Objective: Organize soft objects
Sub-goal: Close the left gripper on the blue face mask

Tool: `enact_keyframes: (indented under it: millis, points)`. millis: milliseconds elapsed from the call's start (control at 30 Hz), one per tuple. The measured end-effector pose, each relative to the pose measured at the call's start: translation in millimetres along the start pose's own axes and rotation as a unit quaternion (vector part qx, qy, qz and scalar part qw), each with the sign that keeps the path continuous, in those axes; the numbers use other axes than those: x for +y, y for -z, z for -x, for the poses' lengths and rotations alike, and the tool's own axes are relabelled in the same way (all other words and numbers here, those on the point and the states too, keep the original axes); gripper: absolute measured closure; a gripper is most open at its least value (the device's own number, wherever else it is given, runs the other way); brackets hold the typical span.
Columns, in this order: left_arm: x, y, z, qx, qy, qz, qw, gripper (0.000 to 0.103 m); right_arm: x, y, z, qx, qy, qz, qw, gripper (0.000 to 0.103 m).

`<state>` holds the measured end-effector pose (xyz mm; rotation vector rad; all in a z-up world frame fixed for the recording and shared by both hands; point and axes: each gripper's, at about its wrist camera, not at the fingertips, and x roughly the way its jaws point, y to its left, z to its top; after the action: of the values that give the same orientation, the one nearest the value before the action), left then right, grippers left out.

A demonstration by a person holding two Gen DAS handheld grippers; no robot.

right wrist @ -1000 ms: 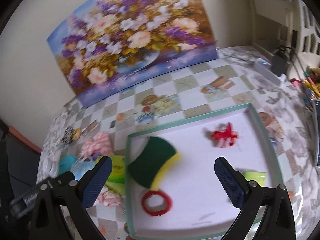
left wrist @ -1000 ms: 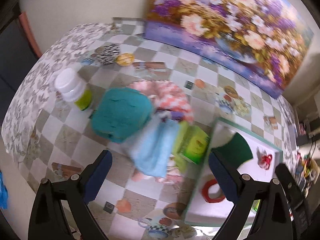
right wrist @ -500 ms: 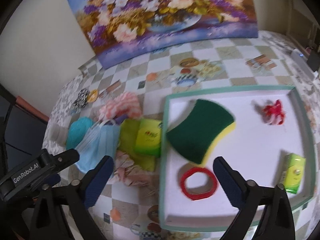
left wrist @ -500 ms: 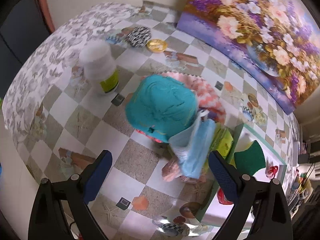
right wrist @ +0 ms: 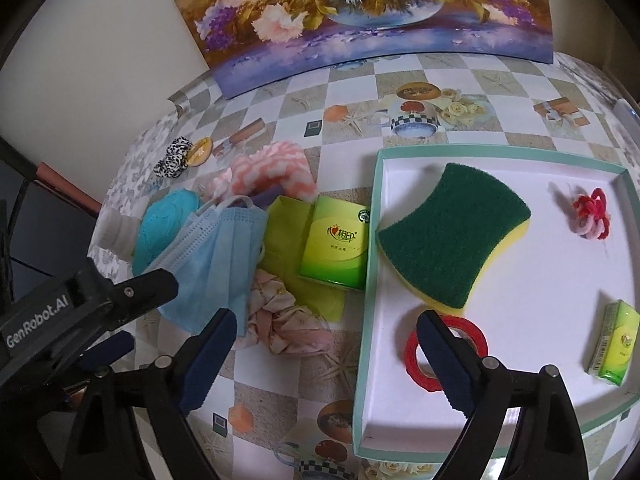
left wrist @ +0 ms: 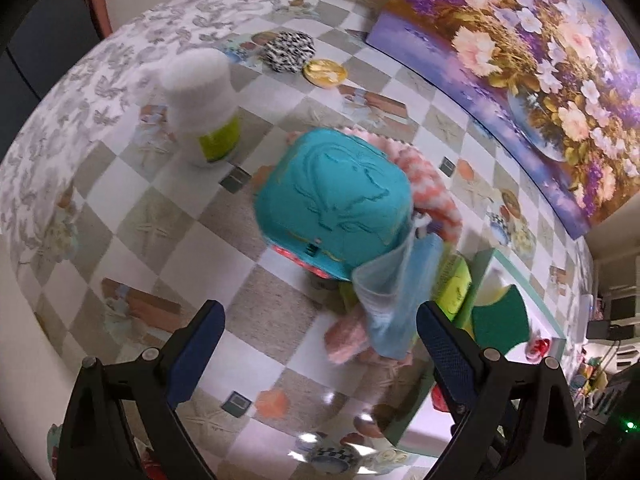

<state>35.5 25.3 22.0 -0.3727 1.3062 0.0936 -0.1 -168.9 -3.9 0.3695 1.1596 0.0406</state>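
Right wrist view: right gripper (right wrist: 324,356) points down at the checked tablecloth (right wrist: 348,128), jaws spread wide with nothing between them; they have just been narrowing a little. One finger hangs over a crumpled pink cloth (right wrist: 288,324), the other over a red ring (right wrist: 446,354) inside the white tray (right wrist: 552,364). Tray has a teal rim and sits on the right of the table. In it: green and yellow sponge (right wrist: 452,236) near the left wall, red ring just below the sponge, red and pink hair tie (right wrist: 592,216) toward the far right, small green tissue pack (right wrist: 616,342) at the right edge.

Left of the tray, a pile of soft things: green tissue pack (right wrist: 336,248) touching the tray's outer wall, lying on a flat green cloth (right wrist: 284,240); blue face mask (right wrist: 216,256) beside it, draped partly over a teal pouch (right wrist: 168,224); pink and white fuzzy cloth (right wrist: 272,172) behind. Black and white scrunchie (right wrist: 174,156) and a yellow lid (right wrist: 200,150) farther back, near the flower painting (right wrist: 360,12) leaning on the wall.

Left wrist view: left gripper (left wrist: 316,344) aimed steeply down, jaws parted, empty, hanging above the bare tablecloth just beside the mask and the teal pouch. White bottle (left wrist: 204,120) with green label stands upright, apart from the pile, blurred. Left gripper body also shows at the lower left of the right wrist view
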Motion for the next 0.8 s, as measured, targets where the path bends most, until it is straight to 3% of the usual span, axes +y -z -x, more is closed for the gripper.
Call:
enact_keyframes:
  millis: [233, 367, 567, 633, 800]
  points:
    - [-12, 7, -8, 0.023, 0.026, -0.021, 0.9992, 0.032, -4, -1, 2, -0.002, 0.003, -0.007, 1.000, 0.010]
    - [-15, 11, -11, 0.033, 0.046, -0.021, 0.9981, 0.056, -4, -1, 2, -0.001, 0.005, -0.006, 1.000, 0.011]
    - [-16, 11, -9, 0.032, 0.059, -0.019, 0.9976, 0.076, -4, -1, 1, 0.001, 0.008, -0.003, 1.000, 0.011]
    - [-15, 11, -10, 0.036, 0.061, -0.016, 0.9973, 0.082, -5, -1, 1, 0.002, 0.008, -0.006, 1.000, 0.011]
    - [-13, 11, -12, 0.043, 0.071, -0.009, 0.9965, 0.083, -9, -1, 2, 0.002, 0.009, -0.013, 1.000, 0.011]
